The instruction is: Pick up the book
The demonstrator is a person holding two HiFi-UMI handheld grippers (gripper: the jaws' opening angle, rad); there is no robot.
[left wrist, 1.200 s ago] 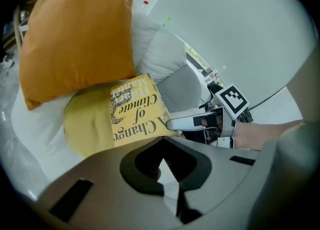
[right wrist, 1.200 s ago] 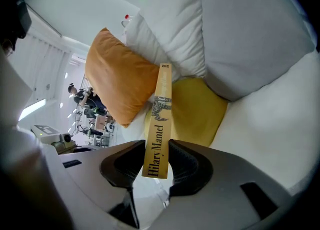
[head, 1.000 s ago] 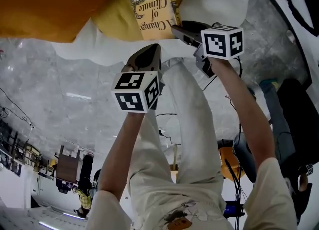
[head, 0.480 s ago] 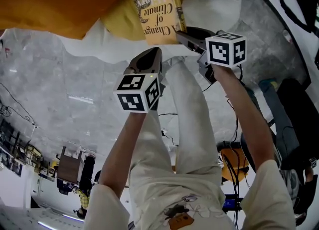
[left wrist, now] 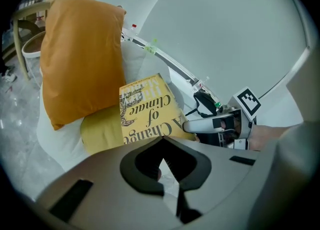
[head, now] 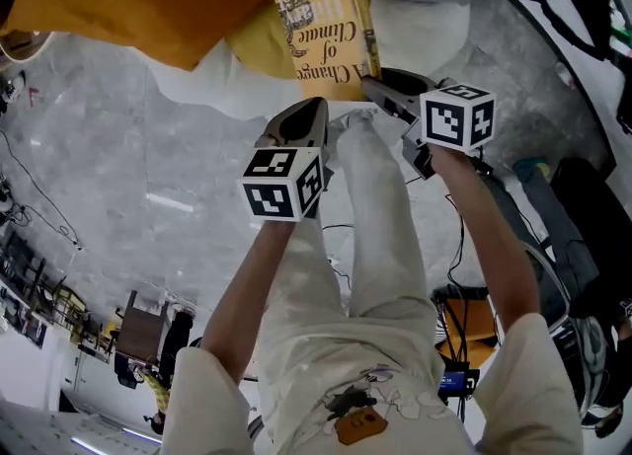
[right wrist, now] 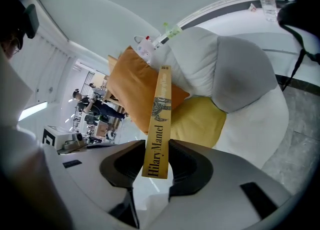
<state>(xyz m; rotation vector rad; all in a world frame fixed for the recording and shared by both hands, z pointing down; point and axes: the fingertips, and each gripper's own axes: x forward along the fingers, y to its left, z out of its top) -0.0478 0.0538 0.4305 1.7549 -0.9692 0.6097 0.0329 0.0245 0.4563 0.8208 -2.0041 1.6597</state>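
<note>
Right tool (right wrist: 156,159) grips slim yellow book (right wrist: 161,114) (spine outward).

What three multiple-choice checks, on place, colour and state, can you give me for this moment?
1. Where is the yellow hardback book?
A) lying flat, held by nothing
B) between the right gripper's jaws
C) between the left gripper's jaws

2. What colour is the big fabric cushion left of the book in the left gripper view?
A) blue
B) green
C) orange

3. How do the left gripper's jaws stand?
A) together, nothing between them
B) clamped on the book
C) clamped on the cushion

Answers:
1 B: the right gripper view shows the book's spine pinched between its jaws.
2 C: the cushion is plainly orange.
3 A: the left gripper view shows them meeting with nothing between.
</note>
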